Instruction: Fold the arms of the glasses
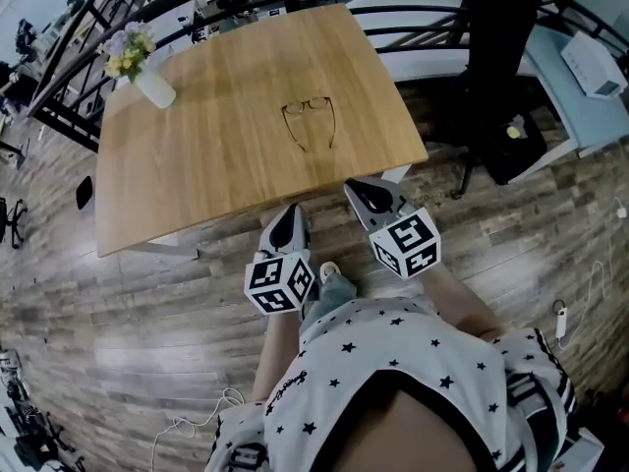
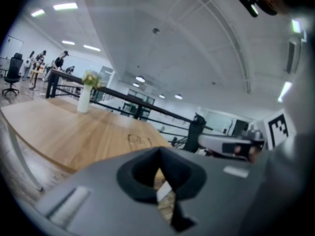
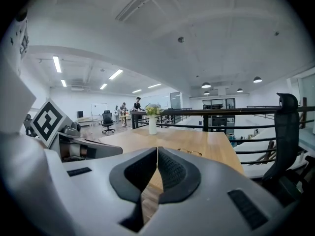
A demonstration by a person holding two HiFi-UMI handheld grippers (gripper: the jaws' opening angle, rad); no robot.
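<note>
The wooden table [image 1: 197,155] fills the view ahead. At its near edge hover the left gripper [image 1: 288,219] and right gripper [image 1: 362,193], both clenched on nothing. The glasses [image 1: 309,116] lie mid-table, arms unfolded, well apart from both.

A light wooden table [image 1: 216,155] stands on a grey-brown plank floor [image 1: 118,342]. Two things rest on its top, well apart. A pair of glasses [image 1: 309,116] lies near the middle, arms spread open and pointing toward the near edge. A white vase [image 1: 155,88] stands upright at the far left corner, holding flowers [image 1: 129,51] in yellow and pale shades.
</note>
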